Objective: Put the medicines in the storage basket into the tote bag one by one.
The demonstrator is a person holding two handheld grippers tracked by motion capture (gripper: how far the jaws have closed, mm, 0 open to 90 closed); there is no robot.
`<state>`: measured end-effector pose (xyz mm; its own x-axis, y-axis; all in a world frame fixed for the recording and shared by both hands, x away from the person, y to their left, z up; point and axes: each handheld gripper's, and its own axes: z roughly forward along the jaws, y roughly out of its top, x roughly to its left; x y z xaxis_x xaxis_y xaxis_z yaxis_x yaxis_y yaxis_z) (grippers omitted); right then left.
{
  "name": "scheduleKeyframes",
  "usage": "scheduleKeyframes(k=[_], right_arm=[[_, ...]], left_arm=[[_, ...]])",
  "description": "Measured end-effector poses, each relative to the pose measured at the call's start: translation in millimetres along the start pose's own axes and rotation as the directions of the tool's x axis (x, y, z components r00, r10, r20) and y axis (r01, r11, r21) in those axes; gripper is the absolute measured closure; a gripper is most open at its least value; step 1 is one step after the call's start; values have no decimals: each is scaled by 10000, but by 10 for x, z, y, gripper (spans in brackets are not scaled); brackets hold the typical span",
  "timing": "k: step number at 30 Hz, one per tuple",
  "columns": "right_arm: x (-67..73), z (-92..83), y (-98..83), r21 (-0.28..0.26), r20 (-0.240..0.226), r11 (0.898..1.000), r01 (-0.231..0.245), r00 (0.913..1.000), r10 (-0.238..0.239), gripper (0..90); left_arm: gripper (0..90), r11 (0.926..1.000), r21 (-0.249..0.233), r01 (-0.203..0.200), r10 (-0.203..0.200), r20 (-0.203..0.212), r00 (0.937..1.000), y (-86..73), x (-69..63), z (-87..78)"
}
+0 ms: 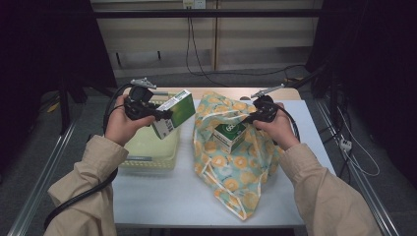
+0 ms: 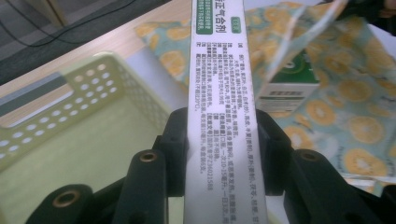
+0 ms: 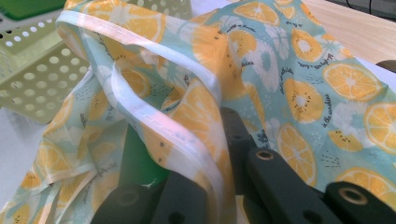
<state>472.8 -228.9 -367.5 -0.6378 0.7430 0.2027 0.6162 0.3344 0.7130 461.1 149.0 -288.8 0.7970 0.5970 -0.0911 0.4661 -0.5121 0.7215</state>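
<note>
My left gripper [image 1: 158, 115] is shut on a green-and-white box [image 1: 176, 112] and holds it in the air over the pale green basket [image 1: 147, 147]. In the left gripper view the black jaws clamp the box's white printed side [image 2: 222, 107]. To its right lies a fabric bag [image 1: 236, 167] printed with orange slices. Its mouth gapes, and a second green-and-white box [image 1: 229, 133] sits inside. My right gripper [image 1: 253, 116] is shut on the bag's white-edged rim [image 3: 187, 140] and lifts it. The bag fabric [image 3: 289, 79] spreads out beyond the jaws.
The perforated basket [image 2: 93, 93] stands at the table's left, close beside the bag [image 2: 355, 93]. The white tabletop [image 1: 162, 196] runs bare toward the front edge. Cables trail over the floor beyond the table, and metal rails flank both sides.
</note>
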Motion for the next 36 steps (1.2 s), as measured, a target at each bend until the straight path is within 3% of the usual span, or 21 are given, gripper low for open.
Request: scheduleKeyframes(k=[6,13,15,24,31,36], right_arm=[[16,10,6,4,7,10000,18,10000,-18,886],[10,9,8,-41,66,10000,-37,10000,37,886],[16,6,8,-38,81,10000,-9,10000,9,886],[6,25,3,54,128,10000,-30,9999,30,886],[31,130,15,201,125,9998,-13,9999,11,886],[41,168,27,257,271,9996,-75,9996,68,886]], left_arm=[[630,9994,113,-328,321,596,9977,-4,-259,58],[630,9962,219,-845,813,1208,9893,-24,-504,147],[630,9948,259,-981,940,1269,9875,-25,-528,152],[630,9962,-60,-869,870,1150,9896,-31,-521,2],[629,9947,-222,-1004,1025,1437,9843,-42,-590,-76],[629,9928,-362,-1139,1186,1810,9763,-59,-680,-64]])
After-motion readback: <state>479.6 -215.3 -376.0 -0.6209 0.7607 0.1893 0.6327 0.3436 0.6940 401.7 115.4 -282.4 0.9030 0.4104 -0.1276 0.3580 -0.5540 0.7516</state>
